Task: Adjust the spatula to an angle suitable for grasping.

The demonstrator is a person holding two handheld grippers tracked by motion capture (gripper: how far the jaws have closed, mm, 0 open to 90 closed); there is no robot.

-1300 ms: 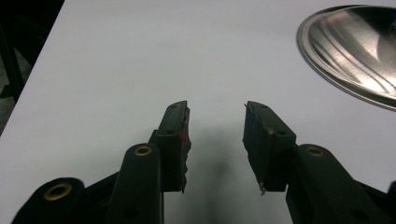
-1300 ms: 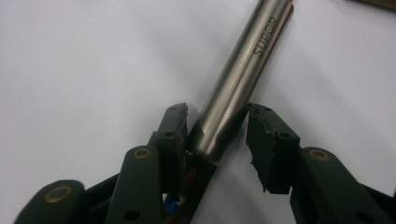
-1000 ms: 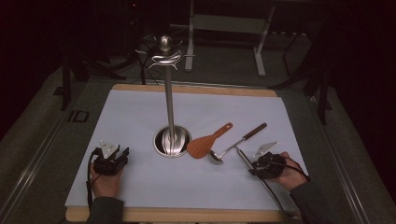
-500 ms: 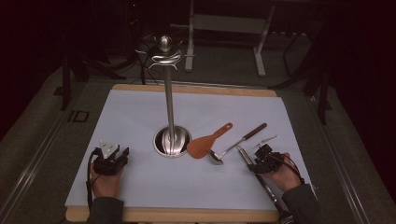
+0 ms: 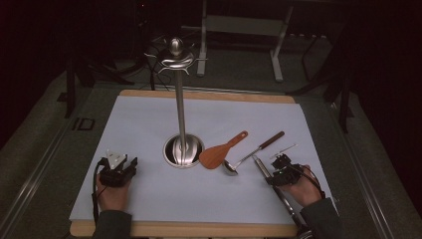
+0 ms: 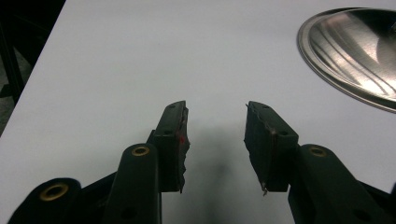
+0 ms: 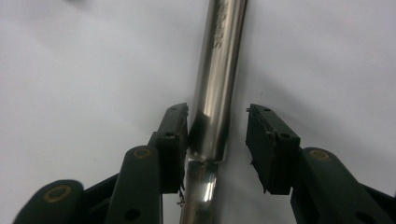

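The right tool straddles a steel handle that lies on the white sheet of the bench — its jaws are spread, have just been closing a little, and the handle sits between them, close against the left-hand pad with a clear gap to the other. In the high view this handle lies at the right, just beside the right tool, near a ladle and a wooden spatula. The left tool rests near the bench's left front — jaws spread with nothing between them, the round steel base of the utensil stand off to one side
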